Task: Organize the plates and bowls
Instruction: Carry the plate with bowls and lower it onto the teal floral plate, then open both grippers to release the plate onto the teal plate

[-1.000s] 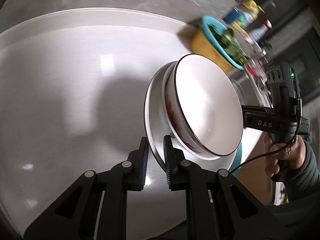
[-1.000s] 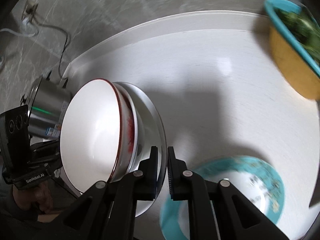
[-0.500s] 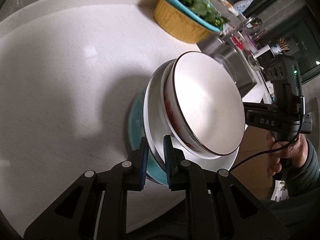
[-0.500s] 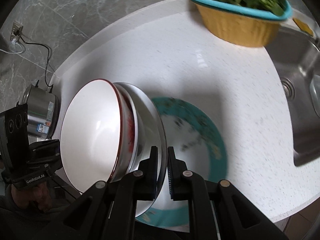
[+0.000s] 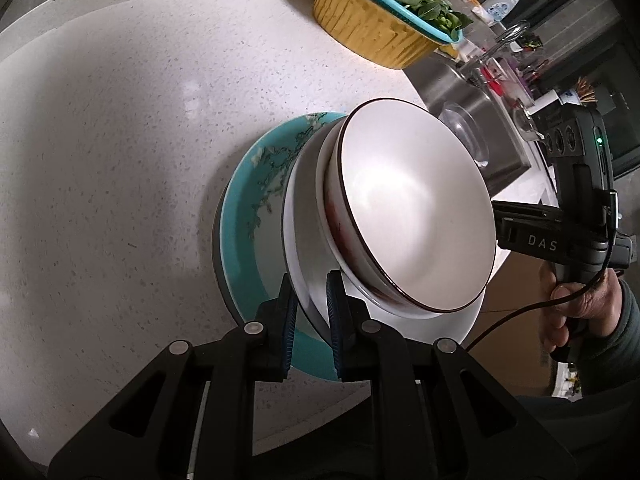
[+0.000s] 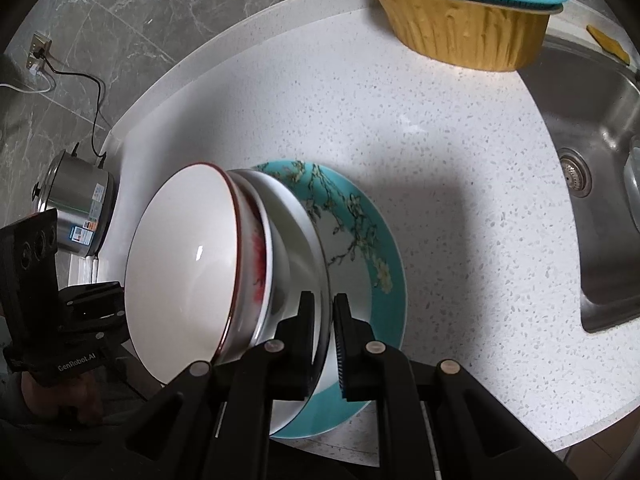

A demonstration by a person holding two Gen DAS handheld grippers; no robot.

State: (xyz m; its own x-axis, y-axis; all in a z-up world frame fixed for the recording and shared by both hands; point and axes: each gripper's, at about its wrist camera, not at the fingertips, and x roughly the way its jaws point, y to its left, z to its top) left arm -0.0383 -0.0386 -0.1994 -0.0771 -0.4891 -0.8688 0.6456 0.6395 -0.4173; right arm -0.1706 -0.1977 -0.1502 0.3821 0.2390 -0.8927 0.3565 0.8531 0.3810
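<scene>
While both tongs pinched opposite edges of the white plate [image 5: 304, 216], the left tongs [image 5: 311, 312] and right tongs [image 6: 323, 320] held it just above the teal floral plate [image 6: 360, 216] lying on the speckled worktop [image 6: 440, 140]. On the white plate sat a red-rimmed white bowl [image 5: 412, 208]. Near the worktop's far edge, beside the sink [image 6: 592, 128], stood a yellow basket [image 6: 464, 28] of greens.
</scene>
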